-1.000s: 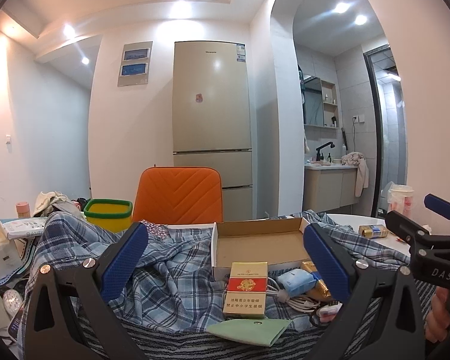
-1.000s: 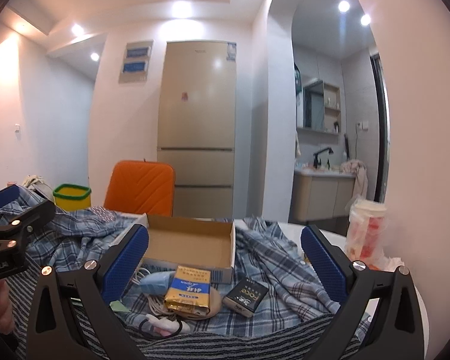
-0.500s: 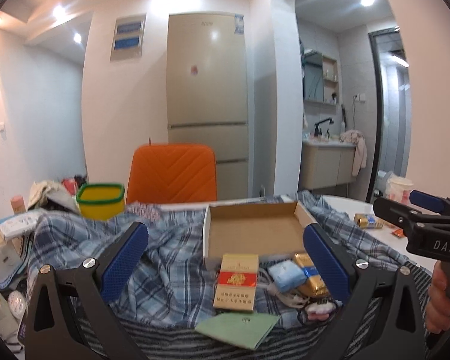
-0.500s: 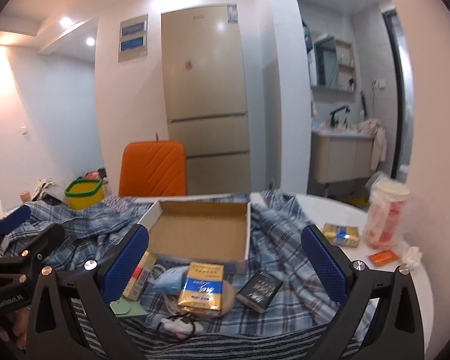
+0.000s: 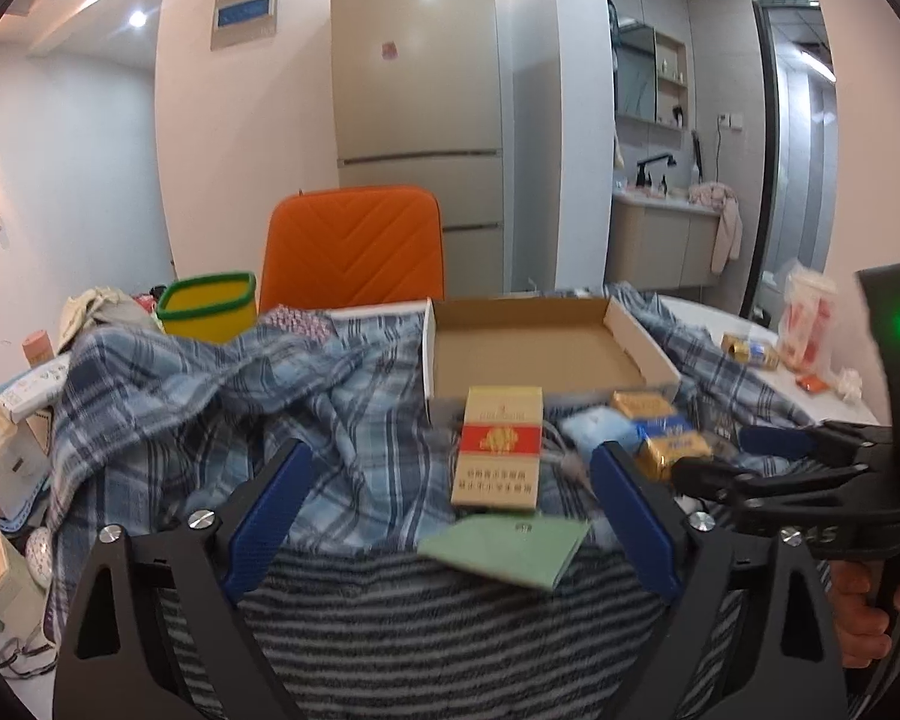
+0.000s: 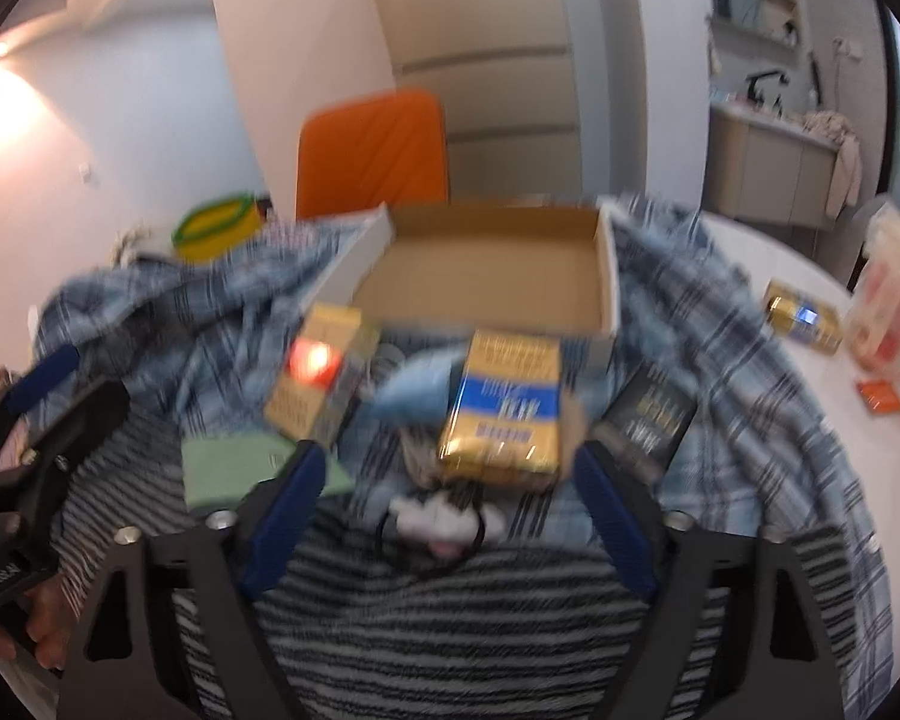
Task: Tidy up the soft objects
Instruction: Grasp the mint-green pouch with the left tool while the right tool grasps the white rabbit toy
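Looking along the left gripper (image 5: 450, 492), its jaws are closing but stand wide with nothing pressed between them, above a grey striped cloth (image 5: 450, 618). Beyond its tips a red-and-gold packet (image 5: 498, 447) lies on a blue plaid shirt (image 5: 228, 396) spread over the table (image 5: 750, 354), with a green card (image 5: 504, 546) just in front of it. An open cardboard box (image 5: 528, 348) sits behind, and a gold-and-blue packet (image 5: 669, 438) lies to its right beside a pale blue pouch (image 5: 597, 435). The right gripper (image 5: 744, 456) reaches in from the right edge.

The blurred right wrist view shows the right gripper (image 6: 444, 474), jaws closing and gripping nothing, aimed down at the gold-and-blue packet (image 6: 501, 402). A black packet (image 6: 651, 414) lies just to the right, the box (image 6: 492, 270) behind, the striped cloth (image 6: 450, 618) below.
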A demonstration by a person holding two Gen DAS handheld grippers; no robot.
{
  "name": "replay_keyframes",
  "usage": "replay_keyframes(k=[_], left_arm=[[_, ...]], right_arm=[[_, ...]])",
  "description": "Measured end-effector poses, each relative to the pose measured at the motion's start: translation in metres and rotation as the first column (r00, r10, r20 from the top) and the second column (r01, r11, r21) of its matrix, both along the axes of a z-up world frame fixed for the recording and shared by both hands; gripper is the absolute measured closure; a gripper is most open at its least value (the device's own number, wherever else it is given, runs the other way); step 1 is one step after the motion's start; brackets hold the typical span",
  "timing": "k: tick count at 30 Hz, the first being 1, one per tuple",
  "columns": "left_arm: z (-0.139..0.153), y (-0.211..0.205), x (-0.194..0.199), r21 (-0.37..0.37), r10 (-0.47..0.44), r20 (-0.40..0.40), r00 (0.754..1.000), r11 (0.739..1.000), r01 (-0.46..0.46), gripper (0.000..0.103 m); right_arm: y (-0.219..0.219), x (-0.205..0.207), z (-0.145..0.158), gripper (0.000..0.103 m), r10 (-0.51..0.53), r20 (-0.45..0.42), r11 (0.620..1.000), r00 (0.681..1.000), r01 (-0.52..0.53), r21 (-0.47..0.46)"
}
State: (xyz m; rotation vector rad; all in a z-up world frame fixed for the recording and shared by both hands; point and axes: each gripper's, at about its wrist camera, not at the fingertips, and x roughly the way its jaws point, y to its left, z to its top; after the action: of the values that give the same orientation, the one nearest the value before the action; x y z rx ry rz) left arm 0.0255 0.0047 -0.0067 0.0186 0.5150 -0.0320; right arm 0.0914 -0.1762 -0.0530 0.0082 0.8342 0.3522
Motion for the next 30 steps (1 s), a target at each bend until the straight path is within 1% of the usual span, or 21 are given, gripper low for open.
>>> replay_keyframes(k=[2,4,7,10,13,16,17,19,20,22,24,25,28,30], left_arm=[[-0.006,0.001,0.000,-0.007,-0.015,-0.020,1.000,1.000,0.015,0.012],[-0.010,0.000,0.001,-0.001,-0.022,-0.037,0.999,1.000,0.022,0.012],[-0.020,0.000,0.005,0.003,-0.039,-0.076,0.996,0.999,0.039,0.013],[-0.030,0.002,0.011,-0.022,-0.065,-0.126,0.990,0.998,0.063,0.013],[-0.036,0.004,0.015,-0.042,-0.084,-0.157,0.984,0.996,0.078,0.013],[-0.040,0.001,0.017,-0.040,-0.093,-0.173,0.981,0.995,0.088,0.013],[-0.042,-0.001,0.017,-0.034,-0.094,-0.182,0.979,0.995,0.090,0.013],[-0.046,-0.004,0.019,-0.020,-0.098,-0.203,0.974,0.995,0.096,0.017],[-0.047,-0.005,0.020,-0.016,-0.103,-0.211,0.972,0.995,0.101,0.021],[-0.045,-0.007,0.020,-0.011,-0.121,-0.212,0.970,0.993,0.121,0.022],[-0.041,-0.009,0.017,0.007,-0.127,-0.195,0.972,0.991,0.131,0.022],[-0.040,-0.010,0.016,0.016,-0.130,-0.194,0.972,0.991,0.135,0.022],[-0.038,-0.011,0.020,0.035,-0.137,-0.209,0.968,0.988,0.147,0.022],[-0.039,-0.012,0.027,0.074,-0.123,-0.228,0.966,0.987,0.143,0.022]], right_arm=[[0.004,0.004,-0.014,0.037,0.015,-0.060,1.000,0.998,-0.015,-0.001],[0.004,0.008,-0.023,0.038,0.011,-0.097,1.000,0.995,-0.011,-0.005],[0.002,0.012,-0.027,0.042,0.005,-0.112,1.000,0.994,-0.005,0.000],[0.007,0.014,-0.033,0.046,0.006,-0.121,1.000,0.993,-0.009,-0.025],[0.007,0.015,-0.033,0.047,-0.001,-0.121,0.999,0.993,-0.004,-0.039],[0.005,0.015,-0.034,0.051,-0.014,-0.120,0.998,0.993,0.007,-0.060],[0.006,0.015,-0.034,0.054,-0.020,-0.117,0.998,0.993,0.012,-0.067],[0.004,0.014,-0.034,0.062,-0.028,-0.113,0.998,0.993,0.021,-0.067],[0.003,0.014,-0.035,0.066,-0.034,-0.115,0.998,0.993,0.027,-0.061],[0.000,0.013,-0.034,0.071,-0.039,-0.111,0.998,0.993,0.034,-0.047],[-0.001,0.011,-0.032,0.077,-0.035,-0.099,0.999,0.995,0.032,-0.030],[-0.001,0.010,-0.031,0.078,-0.031,-0.092,0.999,0.995,0.029,-0.023],[0.000,0.004,-0.027,0.082,-0.013,-0.062,1.000,0.998,0.013,-0.007],[0.001,0.002,-0.024,0.082,-0.009,-0.043,1.000,0.999,0.009,-0.003]])
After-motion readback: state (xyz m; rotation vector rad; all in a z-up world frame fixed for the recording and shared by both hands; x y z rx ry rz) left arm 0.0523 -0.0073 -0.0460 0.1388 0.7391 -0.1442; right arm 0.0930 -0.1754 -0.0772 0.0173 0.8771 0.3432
